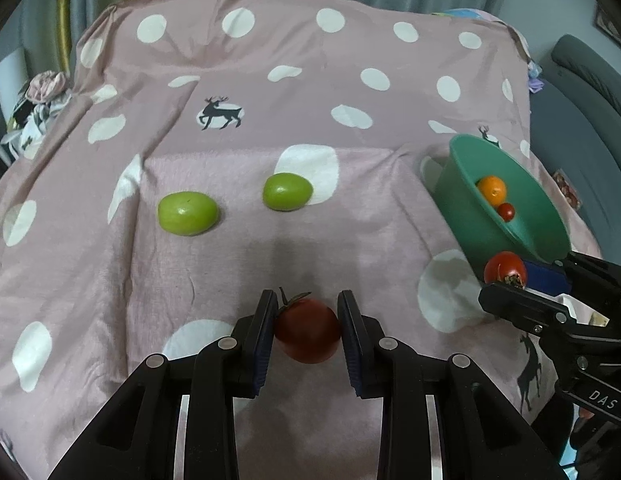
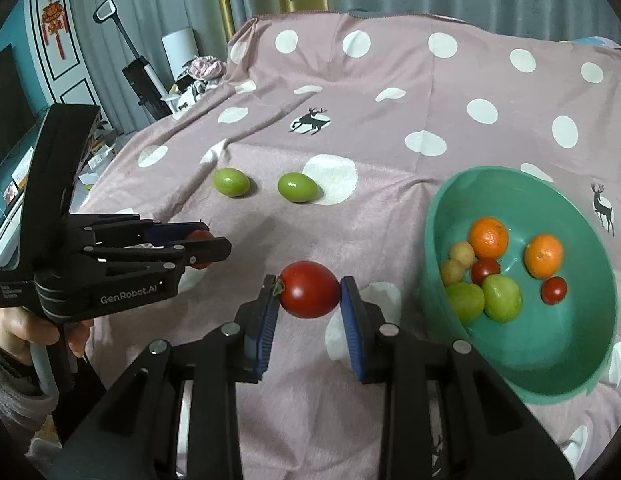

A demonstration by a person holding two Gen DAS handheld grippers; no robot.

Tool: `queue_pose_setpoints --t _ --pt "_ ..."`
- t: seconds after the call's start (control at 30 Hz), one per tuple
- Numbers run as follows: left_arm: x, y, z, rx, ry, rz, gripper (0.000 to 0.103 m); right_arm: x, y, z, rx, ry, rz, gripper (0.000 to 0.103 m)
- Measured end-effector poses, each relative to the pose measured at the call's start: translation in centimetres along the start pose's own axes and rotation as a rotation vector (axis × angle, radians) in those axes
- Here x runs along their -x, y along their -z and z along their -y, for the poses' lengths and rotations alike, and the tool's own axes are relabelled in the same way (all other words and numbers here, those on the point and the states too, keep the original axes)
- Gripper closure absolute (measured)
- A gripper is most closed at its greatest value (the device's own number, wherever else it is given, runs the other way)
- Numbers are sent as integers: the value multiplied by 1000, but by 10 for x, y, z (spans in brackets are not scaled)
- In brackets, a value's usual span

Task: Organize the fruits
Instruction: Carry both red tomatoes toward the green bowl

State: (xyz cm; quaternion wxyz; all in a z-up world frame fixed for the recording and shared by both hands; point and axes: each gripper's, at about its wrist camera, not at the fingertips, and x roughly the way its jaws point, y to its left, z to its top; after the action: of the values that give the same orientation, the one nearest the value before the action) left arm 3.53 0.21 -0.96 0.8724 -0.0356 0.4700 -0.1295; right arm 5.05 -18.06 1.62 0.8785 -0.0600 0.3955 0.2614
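Note:
My left gripper [image 1: 307, 314] is shut on a dark red tomato [image 1: 307, 331] just above the pink spotted cloth. It also shows in the right wrist view [image 2: 206, 246], holding that tomato [image 2: 198, 236]. My right gripper [image 2: 309, 294] is shut on a bright red tomato [image 2: 309, 290], left of the green bowl [image 2: 570, 364]. In the left wrist view the right gripper [image 1: 510, 280] holds its tomato [image 1: 504, 267] beside the bowl [image 1: 462, 196]. Two green fruits [image 1: 187, 213] [image 1: 287, 191] lie on the cloth further back.
The bowl holds two oranges [image 2: 488, 237] [image 2: 543, 255], small tomatoes [image 2: 553, 289], green fruits [image 2: 501, 298] and pale round fruits [image 2: 461, 253]. The cloth [image 1: 350, 80] covers a raised surface. Clutter and a vacuum [image 2: 142, 76] stand at the far left.

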Motion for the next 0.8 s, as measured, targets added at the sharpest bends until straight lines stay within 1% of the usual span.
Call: queue_pose_setpoints --t 0.33,0.57,0.8 --pt "15 -2 24 -42 -14 22 72 26 11 7 -34 -10 53 72" --pt "20 -9 44 -88 -20 40 72 48 14 25 -80 -1 110 72" --pt "18 -22 67 -143 -14 58 72 59 17 44 -127 24 142 71"
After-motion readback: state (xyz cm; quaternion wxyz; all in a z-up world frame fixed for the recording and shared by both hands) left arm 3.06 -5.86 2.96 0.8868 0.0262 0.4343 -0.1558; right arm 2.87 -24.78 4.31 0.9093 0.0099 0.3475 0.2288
